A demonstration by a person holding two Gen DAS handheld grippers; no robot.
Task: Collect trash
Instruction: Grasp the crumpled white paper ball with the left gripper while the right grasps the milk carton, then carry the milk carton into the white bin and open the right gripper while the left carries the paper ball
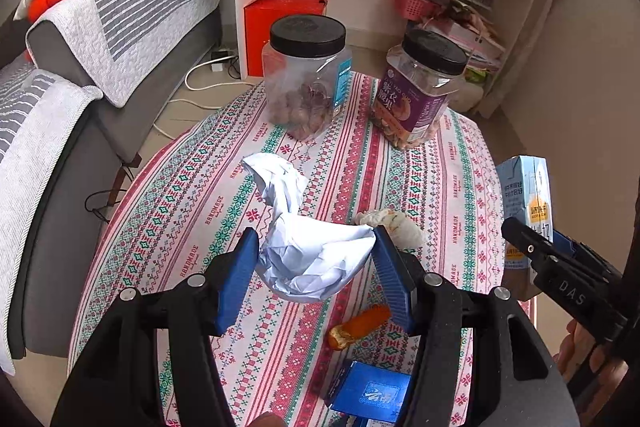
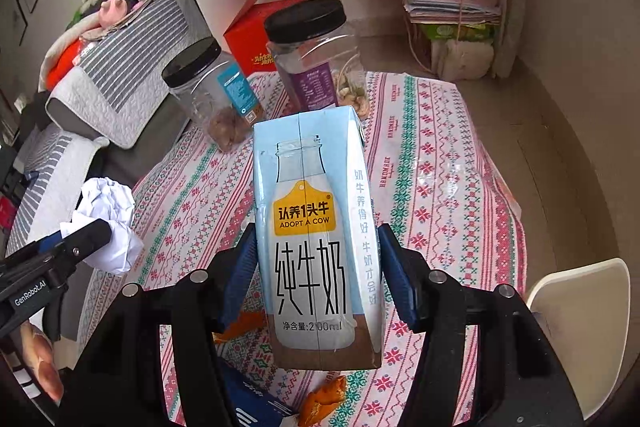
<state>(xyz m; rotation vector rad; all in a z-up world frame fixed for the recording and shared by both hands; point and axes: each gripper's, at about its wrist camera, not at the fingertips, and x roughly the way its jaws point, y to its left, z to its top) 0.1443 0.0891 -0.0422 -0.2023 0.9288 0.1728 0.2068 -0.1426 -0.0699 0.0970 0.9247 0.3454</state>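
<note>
Left gripper [image 1: 316, 259] fingers are clamping crumpled paper [image 1: 312, 259] above the tablecloth [image 1: 180, 227]. Right gripper [image 2: 316, 263] is gripping the milk carton [image 2: 316, 243].

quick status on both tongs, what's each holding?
Left tongs: shut on the crumpled paper.
Right tongs: shut on the milk carton.
</note>
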